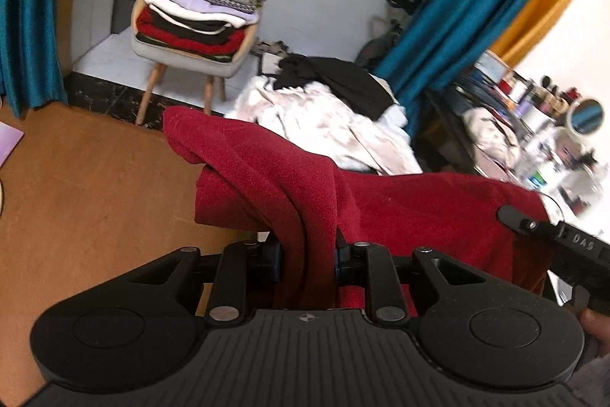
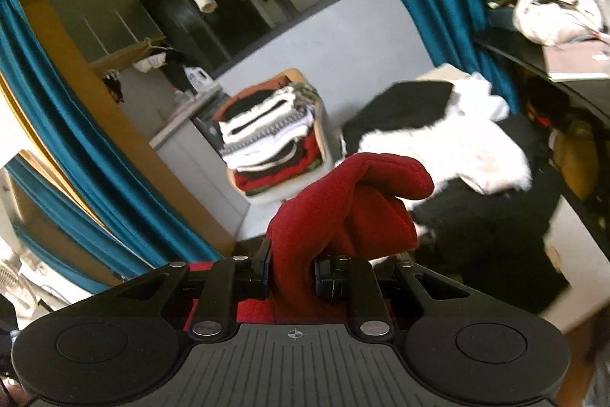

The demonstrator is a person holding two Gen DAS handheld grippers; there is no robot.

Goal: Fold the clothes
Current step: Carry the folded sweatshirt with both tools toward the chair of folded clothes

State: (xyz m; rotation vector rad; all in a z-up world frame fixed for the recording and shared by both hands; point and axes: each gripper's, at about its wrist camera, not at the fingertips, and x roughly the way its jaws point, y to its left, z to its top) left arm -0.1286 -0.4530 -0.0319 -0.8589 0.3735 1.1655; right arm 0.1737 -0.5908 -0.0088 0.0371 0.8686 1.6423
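Red fleece garment point(image 1: 381, 201) hangs between both hand-held grippers, left point(image 1: 307, 264) and right point(image 2: 291, 273) each clamped on bunched edge. Step: carrying folded piece. Stack on chair point(image 1: 198, 6) lies ahead; next move calls for lowering flat onto stack.

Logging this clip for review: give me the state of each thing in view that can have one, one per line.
Left hand-held gripper: shut on the red garment.
Right hand-held gripper: shut on the red garment.
Red garment: bunched, held up between both.
Stack on the chair: folded.
White and black clothes pile: unfolded, heaped.
Teal curtain: drawn aside.
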